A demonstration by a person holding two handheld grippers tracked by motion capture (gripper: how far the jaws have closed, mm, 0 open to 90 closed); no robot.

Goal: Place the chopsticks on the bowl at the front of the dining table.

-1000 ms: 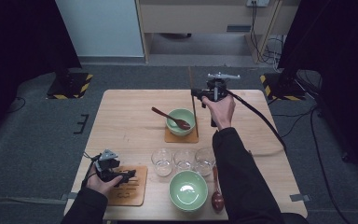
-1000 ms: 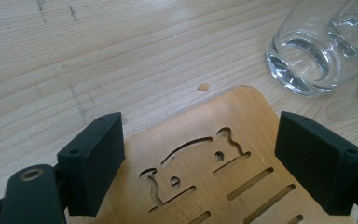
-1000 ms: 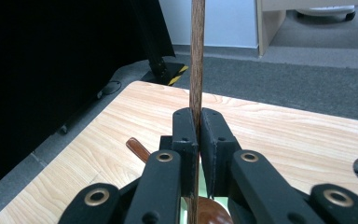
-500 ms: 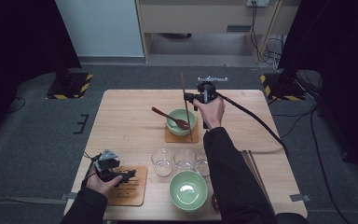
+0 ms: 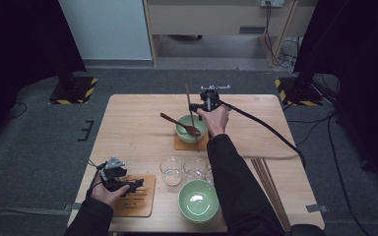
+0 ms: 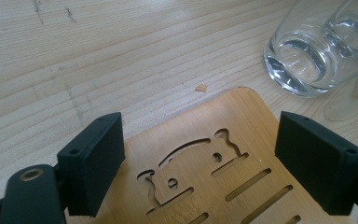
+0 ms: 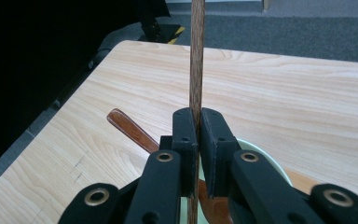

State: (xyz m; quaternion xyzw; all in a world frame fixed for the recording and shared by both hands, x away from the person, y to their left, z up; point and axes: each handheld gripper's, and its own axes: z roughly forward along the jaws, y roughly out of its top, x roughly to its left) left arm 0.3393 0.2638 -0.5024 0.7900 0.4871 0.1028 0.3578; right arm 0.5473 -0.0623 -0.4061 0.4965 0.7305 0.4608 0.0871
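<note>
Two bowls [image 5: 191, 129] [image 5: 198, 200], three glasses [image 5: 171, 170] [image 5: 194, 167] [image 5: 209, 169], two mats [image 5: 181, 144] [image 5: 141, 202], one spoon [image 5: 178, 124].

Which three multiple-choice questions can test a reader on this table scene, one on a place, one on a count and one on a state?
1. Where does the wooden spoon rest?
A. In the far green bowl
B. On the near coaster
C. Among the glasses

2. How many green bowls stand on the table?
A. One
B. Two
C. Three

3. How do the jaws of the right gripper stand?
A. Wide open, nothing between
B. Shut on a spoon
C. Shut on a chopstick

Answers:
1 A: its head lies in the far bowl, the handle pointing over the rim.
2 B: one is far on a coaster, one near at the table edge.
3 C: the right gripper view shows both jaws pressed on the thin stick.
</note>
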